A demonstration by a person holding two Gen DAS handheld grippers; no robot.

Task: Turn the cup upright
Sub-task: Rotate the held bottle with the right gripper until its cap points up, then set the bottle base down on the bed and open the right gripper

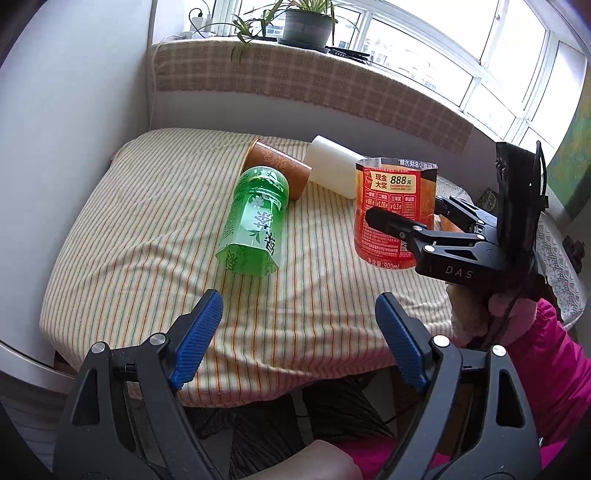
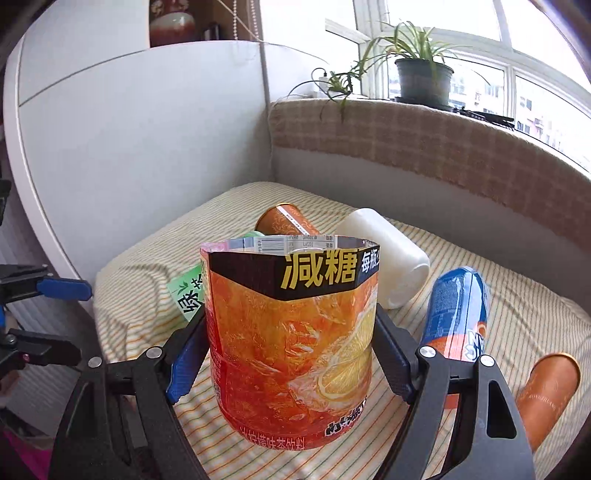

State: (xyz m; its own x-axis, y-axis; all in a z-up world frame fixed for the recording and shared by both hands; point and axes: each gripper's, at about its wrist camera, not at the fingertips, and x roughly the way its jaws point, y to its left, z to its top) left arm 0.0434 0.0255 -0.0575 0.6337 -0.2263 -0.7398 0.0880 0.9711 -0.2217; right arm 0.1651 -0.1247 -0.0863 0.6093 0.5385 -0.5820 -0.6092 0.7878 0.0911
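Observation:
My right gripper [image 2: 290, 347] is shut on an orange-red cut-bottle cup [image 2: 291, 339], held upright with its open rim up, a little above the striped cloth. The same cup [image 1: 393, 212] shows in the left wrist view, at the right, with the right gripper [image 1: 406, 218] clamped on its sides. My left gripper [image 1: 299, 332] is open and empty, over the near edge of the cloth-covered table [image 1: 147, 240]. It also shows at the left edge of the right wrist view [image 2: 48, 310].
A green cup [image 1: 255, 221], a brown cup [image 1: 277, 168] and a white cup [image 1: 338, 171] lie on their sides on the table. A blue can [image 2: 456, 314] and another brown cup [image 2: 546, 395] lie at the right. A wall and a windowsill with a plant [image 1: 306, 26] stand behind.

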